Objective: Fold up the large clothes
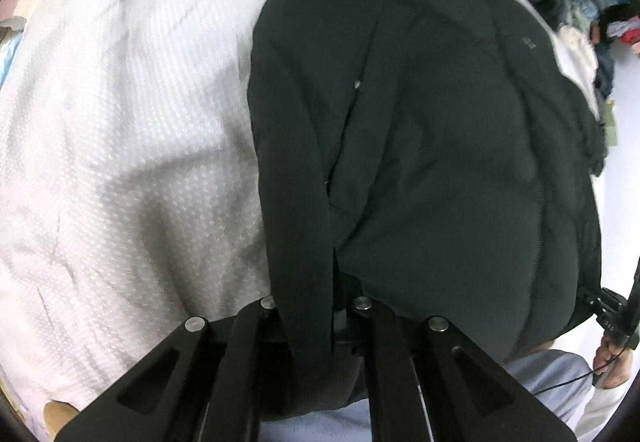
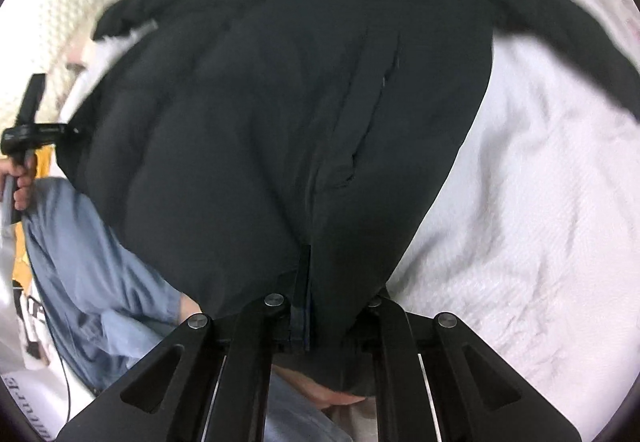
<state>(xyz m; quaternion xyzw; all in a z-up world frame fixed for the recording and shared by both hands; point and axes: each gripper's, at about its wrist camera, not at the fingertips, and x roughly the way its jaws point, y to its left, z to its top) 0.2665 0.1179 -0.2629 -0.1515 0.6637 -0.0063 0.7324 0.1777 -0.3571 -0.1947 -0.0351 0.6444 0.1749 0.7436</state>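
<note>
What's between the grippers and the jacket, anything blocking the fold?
Nothing visible. The left gripper and right gripper are each shut on the black jacket's near edge. Beyond it, only white bedding shows, bare beside the jacket.

A bed covered in a white textured blanket carries a black padded jacket spread across it.
</note>
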